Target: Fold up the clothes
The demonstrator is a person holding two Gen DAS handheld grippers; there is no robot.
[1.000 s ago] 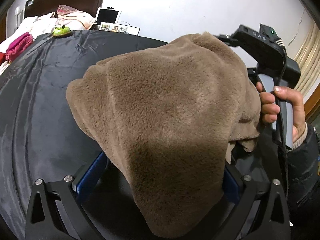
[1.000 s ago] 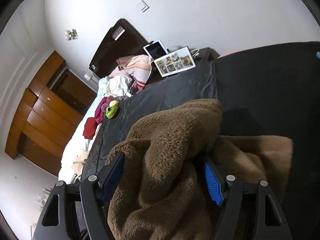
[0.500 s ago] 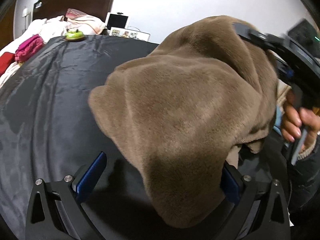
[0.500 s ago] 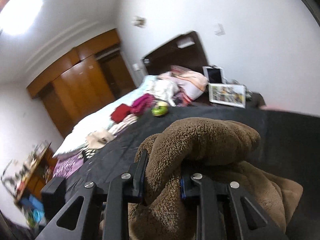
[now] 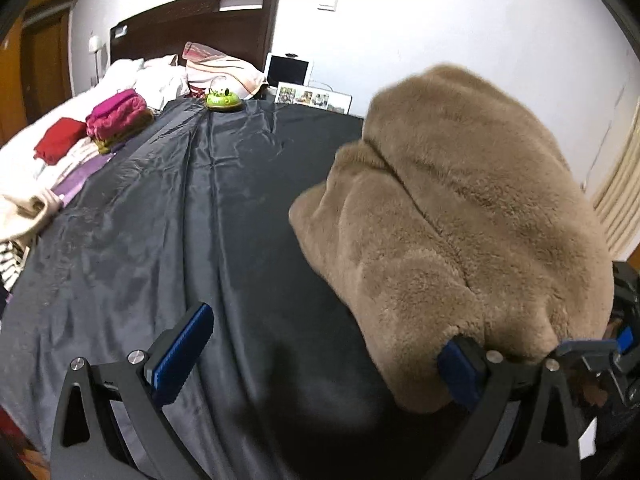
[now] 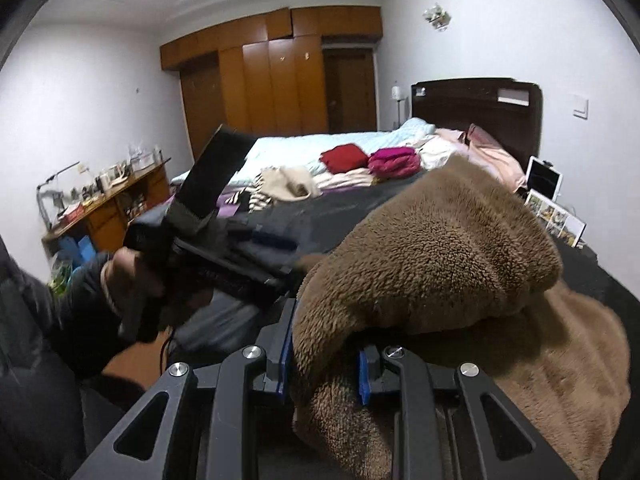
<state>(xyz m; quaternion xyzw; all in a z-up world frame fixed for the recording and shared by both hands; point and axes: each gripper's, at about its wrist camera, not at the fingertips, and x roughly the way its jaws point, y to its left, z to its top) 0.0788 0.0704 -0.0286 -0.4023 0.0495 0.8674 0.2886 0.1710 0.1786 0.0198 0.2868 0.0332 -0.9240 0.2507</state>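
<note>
The right gripper (image 6: 324, 364) has its jaws clamped on a thick roll of the brown fleece garment (image 6: 440, 248), which humps up above the jaws and spills over the dark sheet (image 5: 168, 216) toward 3 o'clock in the right wrist view. The left gripper (image 5: 320, 356) stands with its jaws wide apart; the garment (image 5: 452, 216) presses against its right finger (image 5: 460, 368) only, so nothing is pinched there.

The main risk, as I judge it, is that one hold carries the whole bundle. The plush pile is slippery and bulky, so the roll could creep out of the right jaws, or the hanging layers could sag and land in a crooked heap rather than a flat fold. If the left jaws close where they are, they may catch only a tuft at the edge (or nothing at all). The two tools also sit very close, the left one filling 9 o'clock of the right wrist view, so a quick swing could knock them together.

Around it: a green toy (image 5: 222, 100) at 11 o'clock on the sheet's far edge, a tablet (image 5: 289, 72) and photo frame (image 5: 314, 98) near 12, and folded red (image 6: 345, 157) and magenta (image 6: 394, 160) clothes on the bed. All lie well apart from the garment; the sheet before the left gripper shows nothing in the way.
</note>
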